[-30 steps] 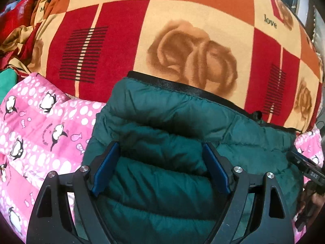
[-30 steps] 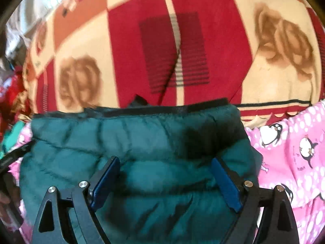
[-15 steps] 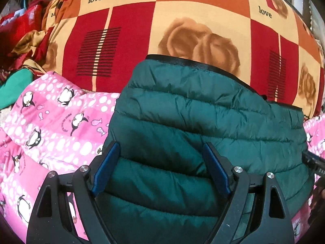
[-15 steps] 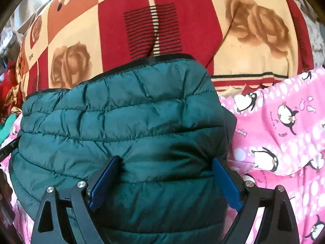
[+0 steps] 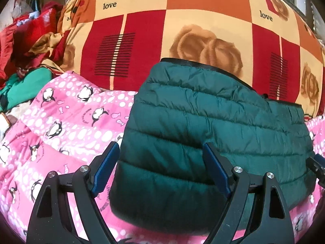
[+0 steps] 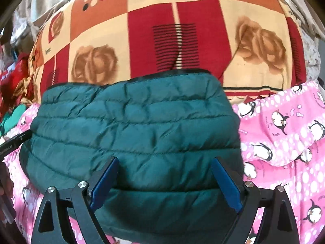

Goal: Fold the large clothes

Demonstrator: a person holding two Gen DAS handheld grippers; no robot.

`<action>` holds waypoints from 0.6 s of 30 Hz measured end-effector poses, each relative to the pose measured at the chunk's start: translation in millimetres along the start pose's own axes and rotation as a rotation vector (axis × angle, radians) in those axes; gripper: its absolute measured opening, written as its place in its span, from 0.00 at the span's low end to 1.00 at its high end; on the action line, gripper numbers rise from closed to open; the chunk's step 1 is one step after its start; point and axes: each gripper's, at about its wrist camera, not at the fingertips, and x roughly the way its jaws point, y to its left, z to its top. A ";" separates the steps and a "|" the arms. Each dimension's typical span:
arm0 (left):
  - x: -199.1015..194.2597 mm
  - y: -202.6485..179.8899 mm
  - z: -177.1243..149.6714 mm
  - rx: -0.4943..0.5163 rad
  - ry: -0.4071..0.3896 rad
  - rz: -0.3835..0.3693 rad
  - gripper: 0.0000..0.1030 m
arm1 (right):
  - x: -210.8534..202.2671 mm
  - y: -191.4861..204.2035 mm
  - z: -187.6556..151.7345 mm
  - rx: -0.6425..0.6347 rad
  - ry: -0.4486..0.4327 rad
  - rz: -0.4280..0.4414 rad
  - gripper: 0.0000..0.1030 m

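your green puffer jacket [image 5: 213, 126] lies as a plump, quilted bundle on the pink penguin blanket [image 5: 67, 122], its black-trimmed edge reaching onto the red-and-orange checked bedcover [image 5: 142, 40] behind. the fill looks springy — i'd judge the fold could puff back open if nothing presses it flat, and the slick shell may slide off square. your left gripper [image 5: 160, 170] is spread wide over the near left corner, holding nothing; your right gripper [image 6: 164, 181] hangs just as wide over the near right part — empty too. loose clothes [image 5: 26, 46] pile up at far left.
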 end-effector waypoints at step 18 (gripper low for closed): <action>-12.9 6.3 -15.4 0.014 -0.005 0.029 0.82 | -1.7 29.5 -8.1 -0.031 0.015 0.014 0.88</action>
